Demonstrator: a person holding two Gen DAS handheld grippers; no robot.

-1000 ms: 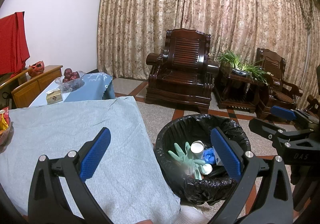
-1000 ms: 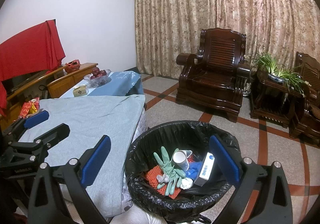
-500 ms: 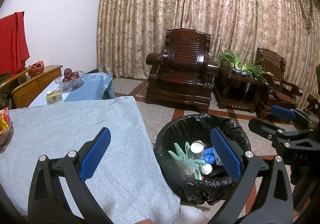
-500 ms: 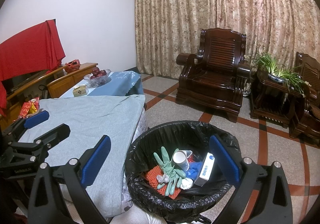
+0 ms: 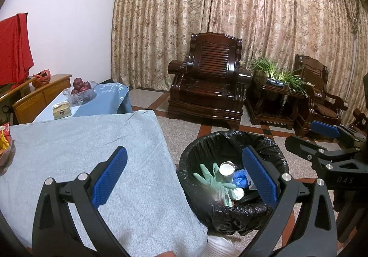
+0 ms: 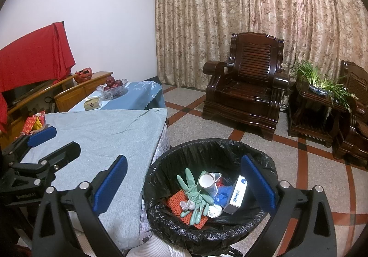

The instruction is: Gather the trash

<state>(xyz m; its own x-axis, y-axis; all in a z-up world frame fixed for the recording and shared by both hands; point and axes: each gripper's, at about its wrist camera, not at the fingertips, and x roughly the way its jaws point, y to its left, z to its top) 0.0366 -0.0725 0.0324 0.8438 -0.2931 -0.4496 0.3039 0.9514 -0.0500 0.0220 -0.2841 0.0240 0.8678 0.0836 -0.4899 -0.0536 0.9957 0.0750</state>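
- My left claw (image 5: 184,178) stands wide open and holds nothing; it hovers over the edge of the grey-covered surface (image 5: 80,149).
- My right claw (image 6: 184,182) is also wide open and empty, directly above the trash bin (image 6: 161,218).
- The trash lies inside the black bag of the bin: green rubber gloves (image 6: 195,197), a paper cup (image 6: 207,182), a white box (image 6: 238,195), an orange knitted piece (image 6: 177,199).
- The grey cloth looks bare, so I judge the collecting is almost finished.
- To do this step well, I should scan the surface before I lower a claw, and keep both claws apart.
- Further away stand a fruit bowl (image 6: 112,88) and a wooden armchair (image 6: 248,96).
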